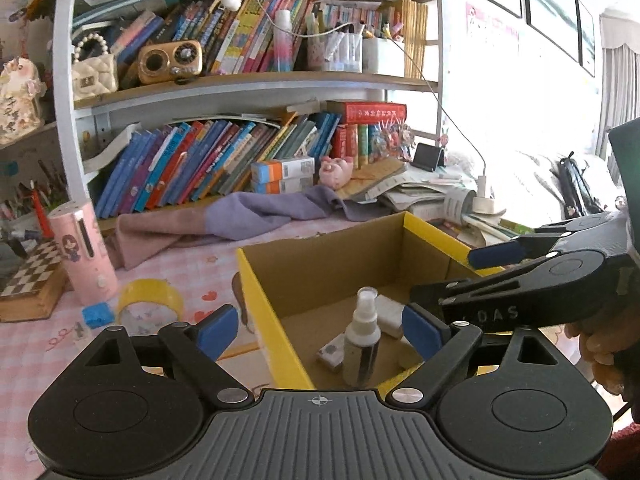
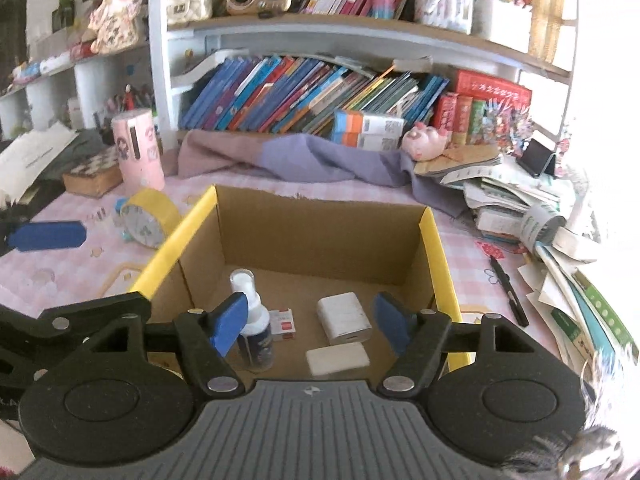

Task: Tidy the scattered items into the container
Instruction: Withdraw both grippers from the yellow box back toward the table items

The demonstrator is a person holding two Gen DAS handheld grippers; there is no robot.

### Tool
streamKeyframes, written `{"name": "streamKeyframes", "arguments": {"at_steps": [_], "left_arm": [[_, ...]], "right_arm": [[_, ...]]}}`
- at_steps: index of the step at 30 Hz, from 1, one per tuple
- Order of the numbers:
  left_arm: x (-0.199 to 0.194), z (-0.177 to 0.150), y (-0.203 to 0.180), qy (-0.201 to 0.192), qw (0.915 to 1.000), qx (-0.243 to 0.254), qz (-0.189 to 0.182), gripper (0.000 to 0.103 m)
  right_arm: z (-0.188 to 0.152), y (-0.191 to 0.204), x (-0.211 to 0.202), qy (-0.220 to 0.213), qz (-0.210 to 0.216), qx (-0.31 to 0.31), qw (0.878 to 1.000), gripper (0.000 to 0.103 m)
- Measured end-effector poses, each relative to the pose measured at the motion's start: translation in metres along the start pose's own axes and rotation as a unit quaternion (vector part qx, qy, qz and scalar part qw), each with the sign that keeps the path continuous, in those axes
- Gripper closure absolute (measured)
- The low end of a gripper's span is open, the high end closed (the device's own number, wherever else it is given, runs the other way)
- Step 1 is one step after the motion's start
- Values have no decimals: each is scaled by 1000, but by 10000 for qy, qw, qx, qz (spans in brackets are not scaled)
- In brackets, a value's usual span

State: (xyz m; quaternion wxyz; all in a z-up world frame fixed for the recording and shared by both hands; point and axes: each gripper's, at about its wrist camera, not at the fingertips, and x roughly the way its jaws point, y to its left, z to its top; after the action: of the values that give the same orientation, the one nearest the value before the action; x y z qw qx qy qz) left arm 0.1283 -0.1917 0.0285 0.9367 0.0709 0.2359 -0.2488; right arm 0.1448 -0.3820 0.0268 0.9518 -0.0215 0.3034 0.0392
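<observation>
A yellow-rimmed cardboard box (image 1: 256, 292) (image 2: 434, 248) stands on the pink checked table. Inside stand a small spray bottle (image 1: 362, 336) (image 2: 256, 332), a white power bank (image 2: 344, 318), a white eraser (image 2: 338, 358) and a small red-and-white box (image 2: 282, 324). My left gripper (image 1: 320, 332) is open and empty over the box's near left corner. My right gripper (image 2: 312, 330) is open and empty above the box's inside; it shows from the side in the left wrist view (image 1: 452, 282). A yellow tape roll (image 1: 150, 298) (image 2: 150, 216) and a blue block (image 1: 96, 314) lie left of the box.
A pink cylinder holder (image 1: 84, 252) (image 2: 138, 152) and a chessboard box (image 1: 28, 284) stand at the left. A purple cloth (image 2: 320, 160) lies before the bookshelf. A black pen (image 2: 506, 290) and piled papers (image 2: 560, 248) lie right of the box.
</observation>
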Motion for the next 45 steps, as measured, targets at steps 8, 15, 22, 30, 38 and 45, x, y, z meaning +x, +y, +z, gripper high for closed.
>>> {"name": "streamKeyframes", "arguments": {"at_steps": [8,15,22,30,38,45], "left_arm": [[-32,-18,17,-35,9999,71,-111,12],[-63,-35,33,-43,9998,49,-197,11],[-92,-54,43,12,9994,96,-323,11],[-121,-80,59,177,9992,109,-354,11],[-144,-102,74,414,9988,80,-241,11],[-156,-117,86,653,9978,10,-60,11]], "right_arm": [[-10,33,-27,-301,-314,66,9990,34],[-26,66,-52,-336,-559,139,9978,32],[-47,98,-80,-338,-778,259,9961,31],[-77,135,-100,-159,-896,400,9950,29],[-99,169,-105,131,-760,471,9959,29],[-107,195,-105,334,-532,343,9974,29]]}}
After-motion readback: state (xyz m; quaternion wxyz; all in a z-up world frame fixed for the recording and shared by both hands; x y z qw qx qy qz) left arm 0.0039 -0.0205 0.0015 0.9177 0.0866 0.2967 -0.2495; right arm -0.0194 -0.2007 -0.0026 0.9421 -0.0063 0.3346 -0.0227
